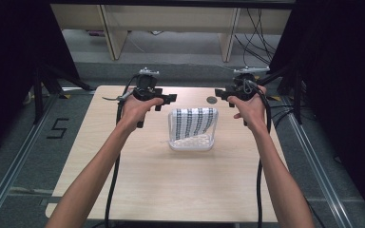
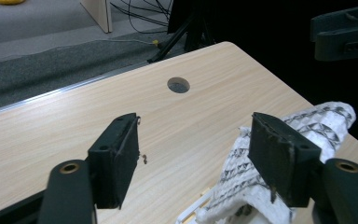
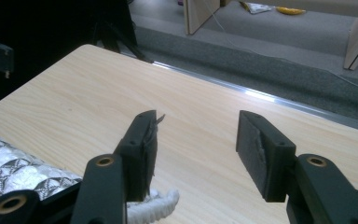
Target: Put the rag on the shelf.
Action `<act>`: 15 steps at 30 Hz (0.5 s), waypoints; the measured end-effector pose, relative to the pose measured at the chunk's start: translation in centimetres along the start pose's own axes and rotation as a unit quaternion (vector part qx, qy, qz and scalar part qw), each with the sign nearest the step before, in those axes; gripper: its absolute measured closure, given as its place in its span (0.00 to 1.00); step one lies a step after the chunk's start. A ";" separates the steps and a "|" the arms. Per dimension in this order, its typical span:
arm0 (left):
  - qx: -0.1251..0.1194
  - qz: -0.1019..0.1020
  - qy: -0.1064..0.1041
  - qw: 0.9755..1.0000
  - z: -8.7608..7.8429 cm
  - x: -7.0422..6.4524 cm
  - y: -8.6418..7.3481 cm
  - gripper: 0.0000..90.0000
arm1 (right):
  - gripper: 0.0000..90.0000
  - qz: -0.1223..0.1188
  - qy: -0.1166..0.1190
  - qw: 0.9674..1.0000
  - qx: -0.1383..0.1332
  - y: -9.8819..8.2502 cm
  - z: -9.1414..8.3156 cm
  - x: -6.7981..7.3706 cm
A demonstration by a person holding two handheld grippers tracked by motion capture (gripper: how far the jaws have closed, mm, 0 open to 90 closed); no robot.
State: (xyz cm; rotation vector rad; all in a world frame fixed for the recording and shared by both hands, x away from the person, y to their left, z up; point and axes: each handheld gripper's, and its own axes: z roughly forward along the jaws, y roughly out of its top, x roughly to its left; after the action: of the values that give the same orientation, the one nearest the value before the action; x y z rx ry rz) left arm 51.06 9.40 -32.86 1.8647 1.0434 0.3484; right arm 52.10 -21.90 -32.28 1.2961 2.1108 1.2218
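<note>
A black-and-white patterned cloth (image 1: 193, 121) lies draped over a small white basket (image 1: 190, 144) in the middle of the wooden table. My left gripper (image 1: 165, 100) hovers just left of the cloth's far end. In the left gripper view it (image 2: 193, 140) is open, with bare table between the jaws and the cloth (image 2: 328, 119) behind the right jaw. My right gripper (image 1: 222, 95) hovers just right of the cloth. In its own view it (image 3: 198, 135) stands open over bare wood, with the cloth (image 3: 14, 172) at the lower left.
A round cable hole (image 1: 212, 100) sits in the table (image 1: 180, 190) behind the basket, between the two grippers. Tripod legs (image 1: 45, 83) and cables stand beyond the far corners. Black curtains flank both sides. Each gripper's cable trails back along the forearm.
</note>
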 end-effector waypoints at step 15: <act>0.001 -0.008 -0.019 1.000 -1.7 -0.8 -1.1 0.27 | 0.34 0.012 0.013 1.000 -0.010 -0.8 -1.7 0.7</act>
State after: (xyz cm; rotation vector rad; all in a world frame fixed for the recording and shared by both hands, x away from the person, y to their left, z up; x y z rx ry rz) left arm 48.96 10.05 -32.73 1.8578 1.0316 0.3007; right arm 50.17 -22.27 -31.90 1.3071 2.1010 1.2739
